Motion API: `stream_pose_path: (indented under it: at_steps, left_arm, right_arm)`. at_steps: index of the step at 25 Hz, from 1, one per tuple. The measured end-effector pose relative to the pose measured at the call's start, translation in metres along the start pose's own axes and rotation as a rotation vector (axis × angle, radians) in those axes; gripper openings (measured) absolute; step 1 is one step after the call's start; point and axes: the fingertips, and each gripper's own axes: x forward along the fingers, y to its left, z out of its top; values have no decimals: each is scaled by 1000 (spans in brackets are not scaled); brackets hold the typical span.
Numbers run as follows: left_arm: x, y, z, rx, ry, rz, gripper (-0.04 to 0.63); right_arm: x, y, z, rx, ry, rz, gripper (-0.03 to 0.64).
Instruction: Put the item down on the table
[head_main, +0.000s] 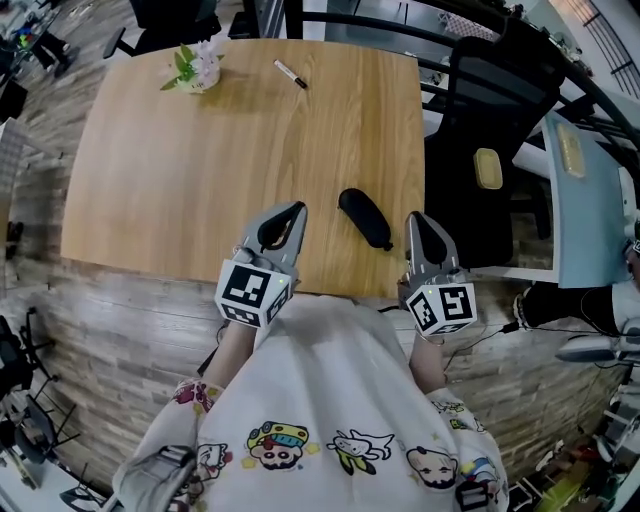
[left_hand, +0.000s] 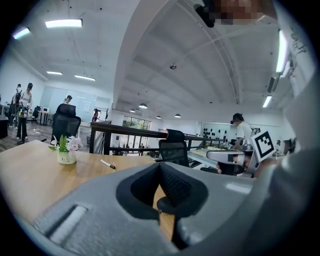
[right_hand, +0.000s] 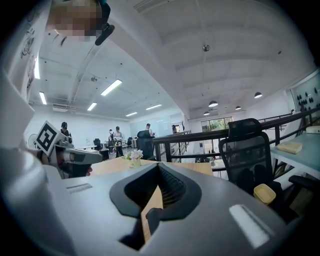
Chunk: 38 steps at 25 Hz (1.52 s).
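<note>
A black oblong item (head_main: 365, 218) lies flat on the wooden table (head_main: 200, 180), close to its front edge. My left gripper (head_main: 297, 210) hovers just left of the item, shut, with nothing between its jaws. In the left gripper view its tips (left_hand: 160, 166) meet. My right gripper (head_main: 414, 218) is just right of the item, near the table's right corner, apart from it. It is also shut and empty, and its tips (right_hand: 159, 166) touch in the right gripper view.
A small pot of flowers (head_main: 200, 68) and a marker (head_main: 291, 74) sit at the table's far side. A black office chair (head_main: 480, 150) with a yellow object (head_main: 488, 168) on its seat stands right of the table. Several people stand far off in the room.
</note>
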Motion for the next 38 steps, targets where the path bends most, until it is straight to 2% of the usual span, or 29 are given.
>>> stream_pose_path:
  at_steps: [19, 25, 38]
  left_arm:
    - [10, 13, -4, -7, 22, 12, -2]
    - [13, 12, -3, -6, 24, 15, -2]
    - [14, 13, -3, -10, 23, 8, -2]
  right_arm:
    - [6, -14, -6, 4, 25, -40, 9]
    - [10, -14, -12, -6, 64, -18, 9]
    - [12, -13, -17, 7, 76, -12, 9]
